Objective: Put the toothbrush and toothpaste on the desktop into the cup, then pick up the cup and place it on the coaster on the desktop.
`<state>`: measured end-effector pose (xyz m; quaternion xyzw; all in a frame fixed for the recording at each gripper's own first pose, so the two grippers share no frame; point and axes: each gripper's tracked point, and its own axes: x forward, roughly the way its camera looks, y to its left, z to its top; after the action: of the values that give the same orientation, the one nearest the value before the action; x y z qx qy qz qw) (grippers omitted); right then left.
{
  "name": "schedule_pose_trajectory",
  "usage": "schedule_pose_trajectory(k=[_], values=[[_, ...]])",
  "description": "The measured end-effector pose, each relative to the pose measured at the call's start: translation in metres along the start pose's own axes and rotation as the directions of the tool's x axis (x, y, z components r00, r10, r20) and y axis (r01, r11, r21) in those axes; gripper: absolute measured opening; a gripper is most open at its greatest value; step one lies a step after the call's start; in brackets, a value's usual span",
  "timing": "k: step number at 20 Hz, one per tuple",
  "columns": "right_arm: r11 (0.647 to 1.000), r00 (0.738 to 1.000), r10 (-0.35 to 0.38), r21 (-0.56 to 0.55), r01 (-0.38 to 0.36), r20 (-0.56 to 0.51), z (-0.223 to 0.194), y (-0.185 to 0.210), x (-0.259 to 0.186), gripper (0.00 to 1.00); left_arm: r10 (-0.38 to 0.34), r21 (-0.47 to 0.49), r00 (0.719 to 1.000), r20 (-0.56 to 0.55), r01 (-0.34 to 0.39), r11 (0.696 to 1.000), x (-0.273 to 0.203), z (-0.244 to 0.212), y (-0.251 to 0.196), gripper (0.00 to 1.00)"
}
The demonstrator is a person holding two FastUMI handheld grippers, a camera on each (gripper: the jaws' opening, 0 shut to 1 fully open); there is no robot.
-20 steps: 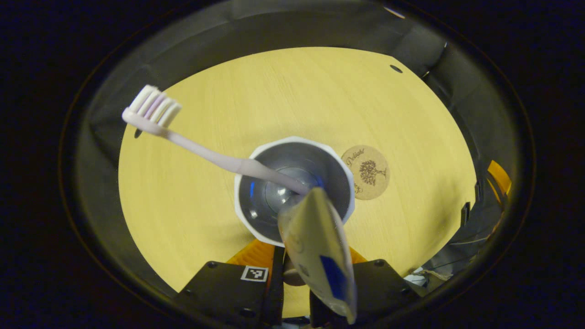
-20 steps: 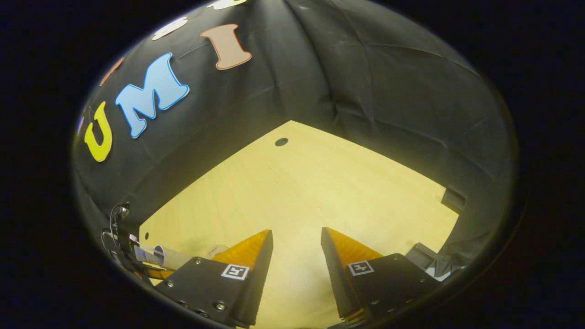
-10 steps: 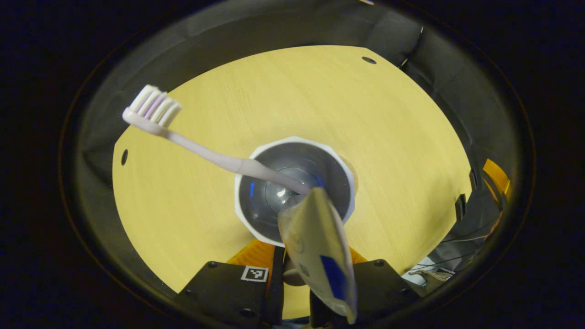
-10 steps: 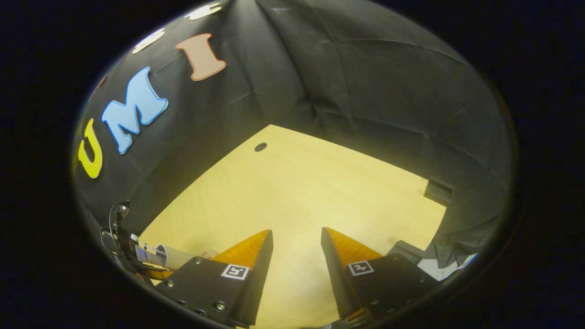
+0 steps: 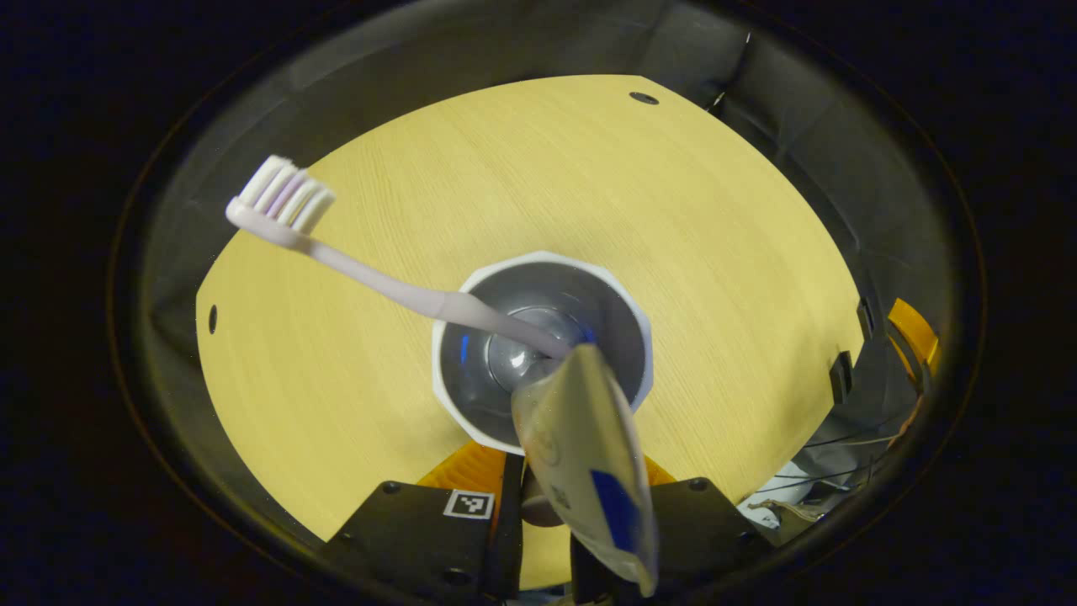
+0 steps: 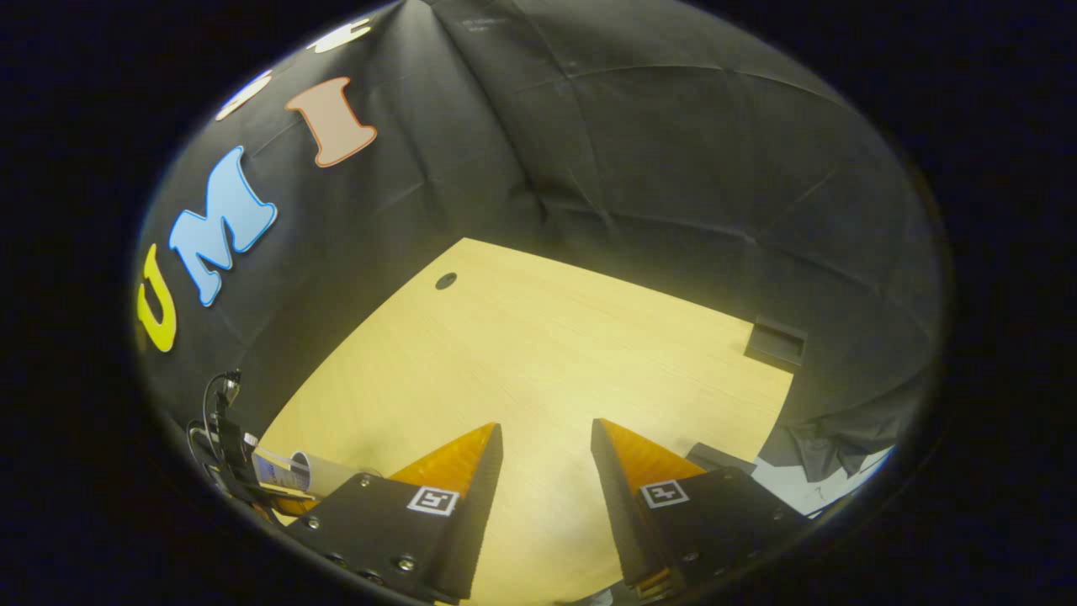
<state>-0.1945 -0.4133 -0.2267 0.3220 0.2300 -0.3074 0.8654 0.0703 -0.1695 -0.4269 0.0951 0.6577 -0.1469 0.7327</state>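
Observation:
In the left gripper view I look straight down into the white cup (image 5: 471, 290), which my left gripper (image 5: 555, 461) holds by its near wall, shut on it. A pale toothbrush (image 5: 370, 278) leans out of the cup to the upper left, bristles up. The toothpaste tube (image 5: 580, 438) stands in the cup and leans toward the camera. The coaster is hidden under the cup. My right gripper (image 6: 545, 429) hangs open over bare tabletop with nothing between its fingers. The cup (image 6: 290, 467) also shows at the lower left of the right gripper view.
The wooden table (image 5: 673, 210) has small round holes near its corners (image 5: 644, 98). Black cloth walls close in the far sides. The other gripper's finger (image 5: 913, 332) and loose cables (image 5: 824, 471) lie at the right edge.
The cup has travelled with my left gripper across the table and now covers the coaster that lay to its right. The right gripper has swung, shifting the wall leftward in its view.

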Motion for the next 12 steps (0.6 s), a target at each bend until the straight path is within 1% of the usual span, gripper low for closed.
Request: schedule_pose_trajectory(k=[6, 7, 8, 9, 12], values=[[1.000, 1.000, -0.006, 0.006, 0.006, -0.010, -0.0021, -0.0064, -0.0012, 0.63, -0.002, -0.019, 1.000, -0.009, 0.002, 1.000, 0.0070, -0.0077, -0.0020, 0.24], [1.000, 1.000, -0.006, 0.003, 0.006, -0.011, -0.0024, -0.0066, -0.0010, 0.63, -0.004, -0.015, 1.000, 0.000, 0.004, 1.000, 0.0064, -0.0056, -0.0026, 0.27], [1.000, 1.000, -0.005, 0.002, 0.005, -0.013, -0.0035, -0.0071, -0.0002, 0.63, -0.006, -0.013, 1.000, 0.001, 0.006, 1.000, 0.0070, -0.0056, -0.0046, 0.27], [1.000, 1.000, -0.002, 0.002, 0.002, -0.017, -0.0039, -0.0063, -0.0002, 0.63, -0.008, -0.012, 1.000, 0.010, 0.009, 1.000, 0.0075, -0.0046, -0.0055, 0.32], [1.000, 1.000, 0.010, -0.007, -0.010, -0.026, -0.0058, -0.0048, -0.0002, 0.63, 0.024, -0.020, 1.000, 0.020, -0.024, 1.000, 0.0029, -0.0095, 0.0044, 0.48]])
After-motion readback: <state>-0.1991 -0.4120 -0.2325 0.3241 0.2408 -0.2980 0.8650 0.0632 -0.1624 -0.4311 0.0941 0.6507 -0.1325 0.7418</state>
